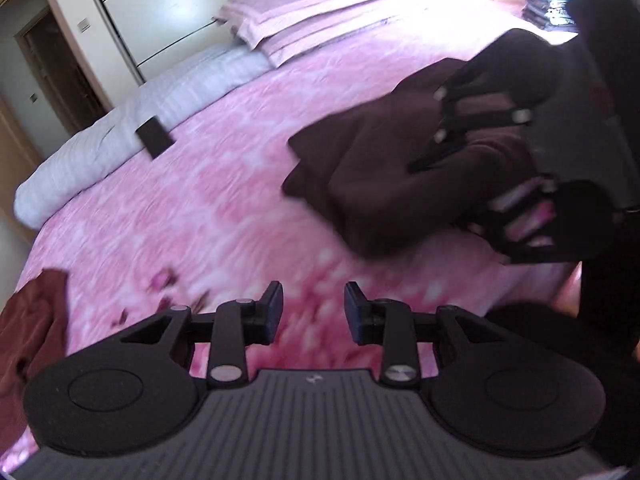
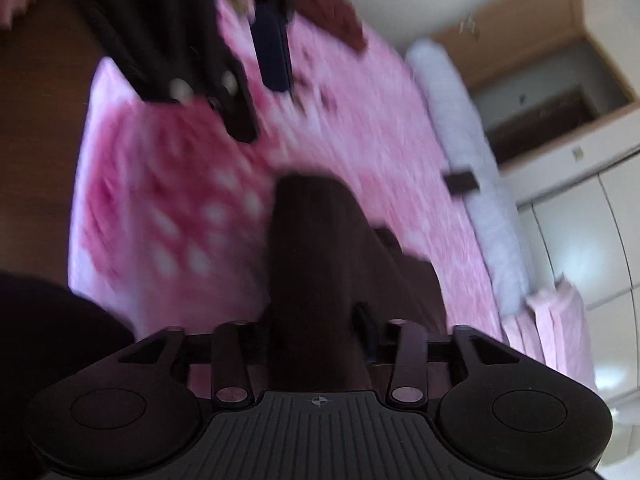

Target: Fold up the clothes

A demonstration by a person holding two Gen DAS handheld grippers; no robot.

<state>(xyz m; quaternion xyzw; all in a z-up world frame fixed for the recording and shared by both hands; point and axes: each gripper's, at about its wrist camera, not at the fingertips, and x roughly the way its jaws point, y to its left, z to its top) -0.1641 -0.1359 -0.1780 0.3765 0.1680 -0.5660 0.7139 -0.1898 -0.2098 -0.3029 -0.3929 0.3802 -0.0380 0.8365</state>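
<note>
Right hand-held gripper (image 2: 320, 320) clamped on folded brown garment (image 1: 384, 168) | left hand-held gripper (image 1: 314, 308) apart, empty | likely mid-fold/placing on bed (image 1: 200, 200)

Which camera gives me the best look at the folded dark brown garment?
Left wrist view: the dark brown garment lies whole on the pink bedspread, folds visible. The right wrist view shows only a blurred strip of it between the right gripper fingers.

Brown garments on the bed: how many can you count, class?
2: a dark brown garment folded on the pink bedspread, gripped by the right claw; a reddish-brown garment at the bed's edge. More may be hidden.
</note>
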